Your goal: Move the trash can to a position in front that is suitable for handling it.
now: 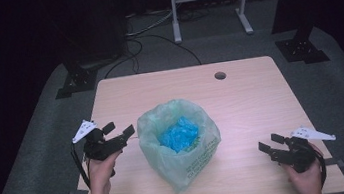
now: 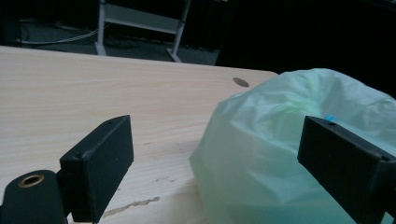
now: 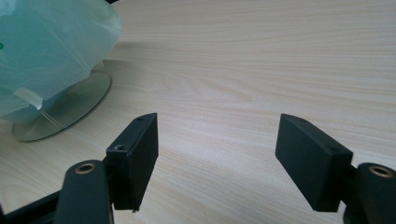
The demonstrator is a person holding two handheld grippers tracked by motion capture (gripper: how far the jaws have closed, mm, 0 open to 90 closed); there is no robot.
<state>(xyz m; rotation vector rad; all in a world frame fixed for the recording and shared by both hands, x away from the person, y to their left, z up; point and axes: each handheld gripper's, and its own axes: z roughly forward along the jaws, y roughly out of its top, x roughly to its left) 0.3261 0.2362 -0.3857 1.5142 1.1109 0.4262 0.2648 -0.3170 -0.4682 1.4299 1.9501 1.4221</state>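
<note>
One crinkly translucent green bag (image 1: 181,143) | rumpled blue plastic (image 1: 179,135) inside | woodgrain table (image 1: 245,97)

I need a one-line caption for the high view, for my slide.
Two open hand-held grippers, left and right, flank an open green plastic bag holding something blue on a wooden table.

The desk (image 1: 250,91) is of pale wood with a round hole (image 1: 220,75) near its far edge. It stands on grey carpet (image 1: 40,144). Behind it are a white metal frame (image 1: 208,1), black cables (image 1: 151,34) and dark surroundings.
</note>
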